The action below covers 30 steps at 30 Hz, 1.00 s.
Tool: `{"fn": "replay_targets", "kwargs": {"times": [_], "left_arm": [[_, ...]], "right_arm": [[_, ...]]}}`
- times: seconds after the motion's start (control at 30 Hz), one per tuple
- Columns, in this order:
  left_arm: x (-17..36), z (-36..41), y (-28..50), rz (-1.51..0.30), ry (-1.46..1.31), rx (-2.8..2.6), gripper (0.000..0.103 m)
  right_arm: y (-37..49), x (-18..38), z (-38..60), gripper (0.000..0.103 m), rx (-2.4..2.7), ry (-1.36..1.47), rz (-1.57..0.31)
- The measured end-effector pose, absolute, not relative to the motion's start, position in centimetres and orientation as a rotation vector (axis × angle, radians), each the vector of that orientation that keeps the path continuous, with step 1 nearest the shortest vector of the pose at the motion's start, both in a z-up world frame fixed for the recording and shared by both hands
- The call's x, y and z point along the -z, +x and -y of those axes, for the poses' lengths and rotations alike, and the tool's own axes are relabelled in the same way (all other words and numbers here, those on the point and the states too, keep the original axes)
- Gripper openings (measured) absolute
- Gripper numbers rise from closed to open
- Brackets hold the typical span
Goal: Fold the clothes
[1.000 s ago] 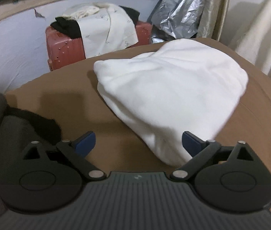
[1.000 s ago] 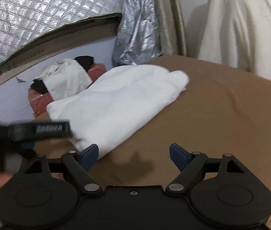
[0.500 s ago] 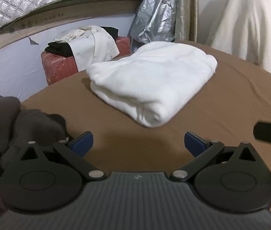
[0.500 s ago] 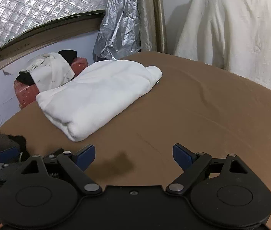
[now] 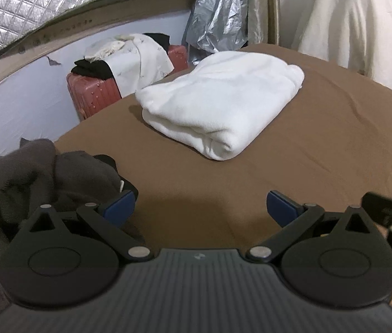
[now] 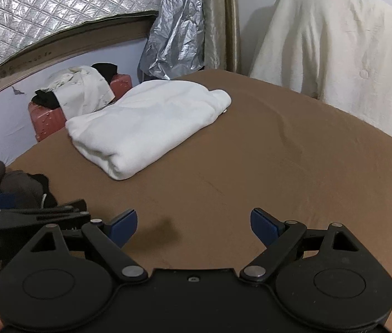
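A folded white garment point(image 5: 220, 102) lies on the brown bed sheet point(image 5: 320, 149), far from both grippers; it also shows in the right wrist view point(image 6: 148, 122). A crumpled dark grey garment point(image 5: 29, 177) lies at the left edge of the bed, beside my left gripper's left finger; it shows in the right wrist view point(image 6: 15, 183) too. My left gripper point(image 5: 200, 208) is open and empty above the sheet. My right gripper point(image 6: 193, 224) is open and empty above the sheet, to the right of the left one.
A red suitcase point(image 5: 96, 94) with white and black clothes piled on it stands beyond the bed's far edge. A cream cloth point(image 6: 334, 47) hangs at the right. Silver foil sheeting point(image 6: 179, 33) and a quilted panel point(image 5: 29, 8) line the back wall.
Both grippers have pulled back from the folded white garment, which now looks smaller and farther. The dark grey garment has come into view at the left.
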<state>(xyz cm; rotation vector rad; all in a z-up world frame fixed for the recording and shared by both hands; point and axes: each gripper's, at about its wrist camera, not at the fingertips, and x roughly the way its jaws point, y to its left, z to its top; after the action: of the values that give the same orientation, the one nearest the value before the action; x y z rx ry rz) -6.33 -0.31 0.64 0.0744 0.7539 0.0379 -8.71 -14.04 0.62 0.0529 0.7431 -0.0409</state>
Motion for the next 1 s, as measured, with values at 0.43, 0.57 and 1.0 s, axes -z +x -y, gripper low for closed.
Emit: {"fn": "replay_targets", "kwargs": {"times": [0.43, 0.57, 1.0], "left_arm": [[-3.8, 0.2, -8.9, -0.76, 0.129, -0.083, 0.103], [-4.4, 0.3, -9.5, -0.764, 0.136, -0.079, 0.103], [-6.7, 1.3, -12.1, -0.777, 0.169, -0.11, 0.103]], "right_arm": [[-11.8, -2.8, 13.0, 0.092, 0.021, 0.015, -0.714], [-12.6, -3.4, 13.2, 0.092, 0.022, 0.011, -0.707], [-15.5, -4.9, 14.5, 0.095, 0.06, 0.005, -0.677]]}}
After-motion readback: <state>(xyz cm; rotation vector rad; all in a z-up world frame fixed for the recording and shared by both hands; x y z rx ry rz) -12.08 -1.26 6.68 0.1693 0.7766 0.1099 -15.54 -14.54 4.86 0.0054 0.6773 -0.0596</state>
